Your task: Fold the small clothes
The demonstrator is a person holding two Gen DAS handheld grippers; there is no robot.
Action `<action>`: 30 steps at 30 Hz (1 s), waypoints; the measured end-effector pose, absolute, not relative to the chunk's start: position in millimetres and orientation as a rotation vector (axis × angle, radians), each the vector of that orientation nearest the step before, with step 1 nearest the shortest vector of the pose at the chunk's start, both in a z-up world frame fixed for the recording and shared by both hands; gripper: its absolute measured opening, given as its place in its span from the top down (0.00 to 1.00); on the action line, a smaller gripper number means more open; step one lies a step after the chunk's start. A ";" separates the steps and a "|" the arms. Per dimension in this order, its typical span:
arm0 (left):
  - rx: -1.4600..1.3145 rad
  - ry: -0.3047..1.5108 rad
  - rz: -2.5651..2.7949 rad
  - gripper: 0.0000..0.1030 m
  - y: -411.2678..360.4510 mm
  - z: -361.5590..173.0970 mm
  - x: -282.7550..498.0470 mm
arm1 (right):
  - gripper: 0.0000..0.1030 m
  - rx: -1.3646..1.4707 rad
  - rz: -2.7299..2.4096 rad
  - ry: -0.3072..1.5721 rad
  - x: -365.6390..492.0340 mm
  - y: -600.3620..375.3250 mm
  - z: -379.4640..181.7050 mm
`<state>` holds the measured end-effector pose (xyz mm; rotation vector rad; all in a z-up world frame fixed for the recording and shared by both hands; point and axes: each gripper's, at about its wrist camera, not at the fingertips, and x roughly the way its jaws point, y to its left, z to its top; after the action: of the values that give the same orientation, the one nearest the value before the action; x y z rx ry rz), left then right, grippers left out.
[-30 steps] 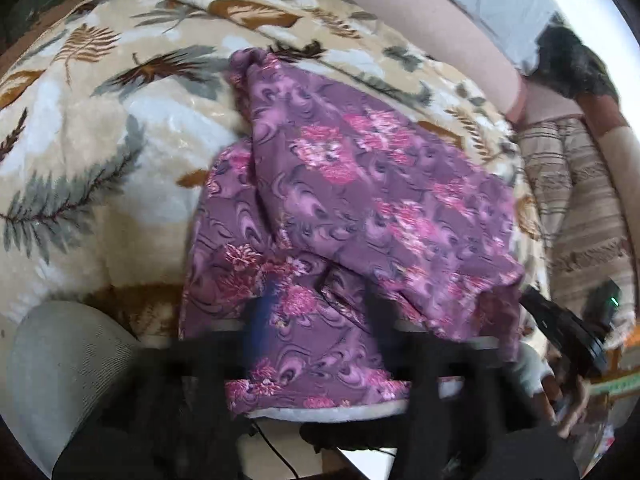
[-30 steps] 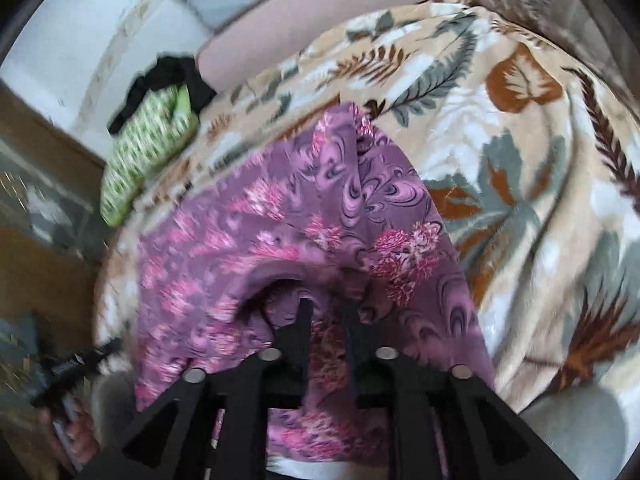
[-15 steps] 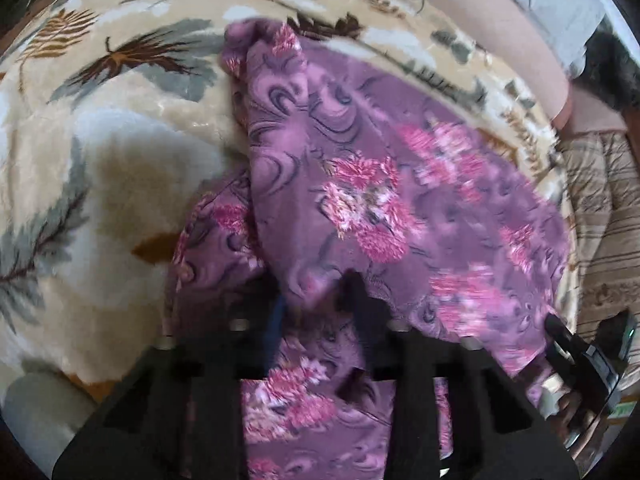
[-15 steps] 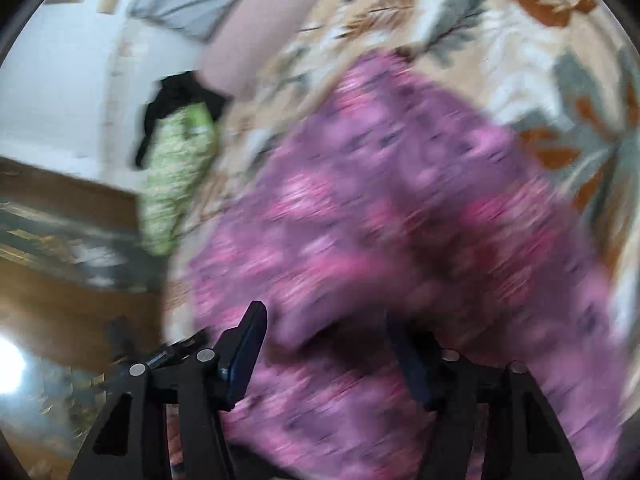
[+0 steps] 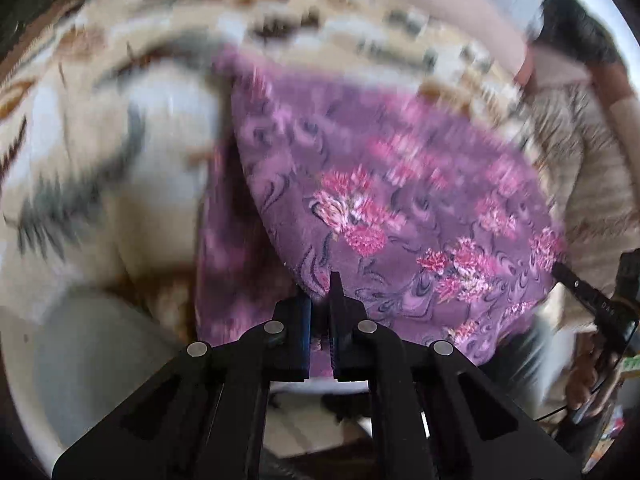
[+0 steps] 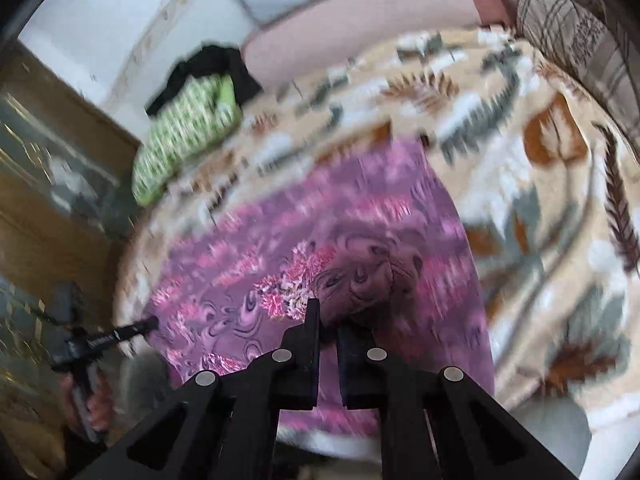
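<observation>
A purple garment with pink flowers lies on a leaf-patterned blanket. My left gripper is shut on the garment's near edge and holds that fold lifted off the blanket. In the right wrist view the same garment spreads ahead, and my right gripper is shut on a bunched fold of it. The right gripper also shows at the right edge of the left wrist view, and the left gripper at the left of the right wrist view. Both views are motion-blurred.
A green patterned cloth with a black garment lies at the blanket's far end. A pink cushion and a striped cloth lie beyond. A wooden cabinet stands at the left.
Both grippers have closed on the garment's near edge; the right was open half a second ago. Both have pulled back, lifting the cloth into a raised fold.
</observation>
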<state>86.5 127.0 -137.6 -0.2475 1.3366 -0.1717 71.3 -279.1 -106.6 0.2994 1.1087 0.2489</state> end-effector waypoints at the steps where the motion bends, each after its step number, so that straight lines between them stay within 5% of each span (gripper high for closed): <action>1: -0.243 1.358 -0.164 0.94 122.4 -148.9 83.7 | 0.94 0.301 0.214 1.164 66.6 -282.1 -130.2; 4: -0.208 1.374 -0.153 0.94 110.6 -165.4 75.4 | 0.94 0.375 0.157 1.235 62.5 -293.3 -164.4; 10: -0.151 1.330 -0.165 0.94 112.1 -146.0 78.1 | 0.94 0.322 0.160 1.189 44.8 -283.9 -133.3; 14: -0.157 1.383 -0.139 0.94 115.7 -174.9 75.3 | 0.94 0.291 0.097 1.284 46.2 -278.7 -173.4; 24: -0.082 1.344 -0.162 0.88 110.1 -165.2 65.5 | 0.94 0.262 0.151 1.278 48.2 -278.3 -172.3; 27: -0.142 1.267 -0.205 0.87 133.4 -143.0 59.5 | 0.78 0.345 0.223 1.196 37.3 -291.5 -152.0; 28: -0.153 1.253 -0.209 0.81 138.9 -138.0 58.5 | 0.64 0.349 0.249 1.166 31.6 -294.9 -143.1; 30: -0.190 1.216 -0.190 0.62 155.0 -124.9 58.6 | 0.51 0.355 0.282 1.089 20.3 -298.7 -125.4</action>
<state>58.6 155.0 -124.9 -0.1901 1.2156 -0.1900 20.3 -298.7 -125.4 0.3548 1.0891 0.2817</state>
